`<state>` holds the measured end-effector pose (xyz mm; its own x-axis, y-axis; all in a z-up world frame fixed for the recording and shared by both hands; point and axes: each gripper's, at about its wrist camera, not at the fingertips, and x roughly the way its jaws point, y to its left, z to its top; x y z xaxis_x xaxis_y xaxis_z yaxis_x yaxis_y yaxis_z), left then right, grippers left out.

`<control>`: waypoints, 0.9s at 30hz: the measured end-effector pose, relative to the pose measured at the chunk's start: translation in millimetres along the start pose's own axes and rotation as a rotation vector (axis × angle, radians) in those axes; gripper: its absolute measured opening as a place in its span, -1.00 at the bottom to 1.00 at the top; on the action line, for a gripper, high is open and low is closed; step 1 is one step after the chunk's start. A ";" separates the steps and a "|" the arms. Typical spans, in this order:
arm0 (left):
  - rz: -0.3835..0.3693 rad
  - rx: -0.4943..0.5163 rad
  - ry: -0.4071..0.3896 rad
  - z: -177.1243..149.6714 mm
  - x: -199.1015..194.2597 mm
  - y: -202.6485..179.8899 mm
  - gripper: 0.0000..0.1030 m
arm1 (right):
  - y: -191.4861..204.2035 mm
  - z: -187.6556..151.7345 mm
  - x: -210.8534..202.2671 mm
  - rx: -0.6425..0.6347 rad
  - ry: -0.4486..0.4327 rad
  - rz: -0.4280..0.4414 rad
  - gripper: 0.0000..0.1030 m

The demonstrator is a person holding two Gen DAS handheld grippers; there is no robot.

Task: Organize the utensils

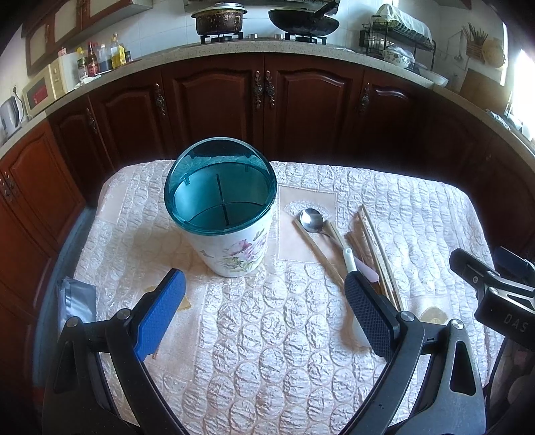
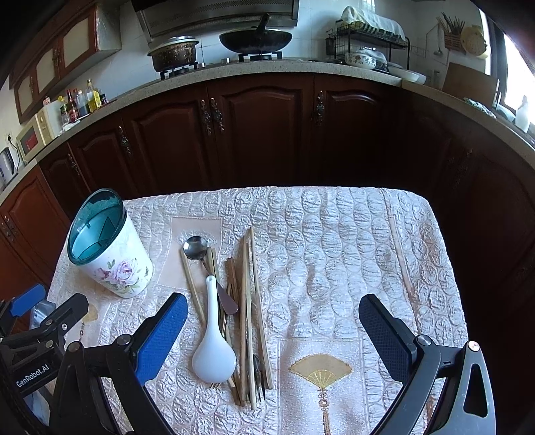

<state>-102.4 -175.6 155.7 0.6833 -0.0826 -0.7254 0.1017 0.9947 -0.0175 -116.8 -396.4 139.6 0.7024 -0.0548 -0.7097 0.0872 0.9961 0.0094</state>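
A white floral utensil holder (image 1: 230,231) (image 2: 117,264) with a teal divided rim stands upright on the quilted cloth, with nothing inside. To its right lie a metal spoon (image 1: 311,220) (image 2: 195,248), a white ceramic spoon (image 2: 213,348), several wooden chopsticks (image 2: 249,301) (image 1: 374,247) and a fork (image 2: 257,368), all in a loose pile. My left gripper (image 1: 264,294) hangs open in front of the holder, holding nothing. My right gripper (image 2: 272,318) hovers open just above the near end of the pile.
The table's far edge (image 2: 267,189) faces dark wooden cabinets (image 2: 260,134). A grey foil packet (image 1: 75,297) lies at the table's left edge. A gold fan embroidery (image 2: 321,371) marks the cloth near me. A counter with pots (image 1: 220,18) is far behind.
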 end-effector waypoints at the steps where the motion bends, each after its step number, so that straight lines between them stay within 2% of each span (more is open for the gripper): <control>1: 0.000 0.001 0.001 0.1 0.3 -0.6 0.87 | 0.1 -0.3 0.9 -0.001 0.003 0.002 0.99; 17: 0.003 -0.001 0.028 1.5 19.4 -5.8 0.87 | -0.8 -4.4 22.7 -0.023 0.056 0.046 0.98; 27: 0.018 -0.024 0.057 2.1 41.4 -1.0 0.87 | -3.5 -7.0 45.5 -0.037 0.099 0.062 0.86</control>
<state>-72.6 -180.1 127.1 0.6425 -0.0620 -0.7637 0.0719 0.9972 -0.0205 -90.2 -401.8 102.4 0.6326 0.0125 -0.7744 0.0184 0.9993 0.0312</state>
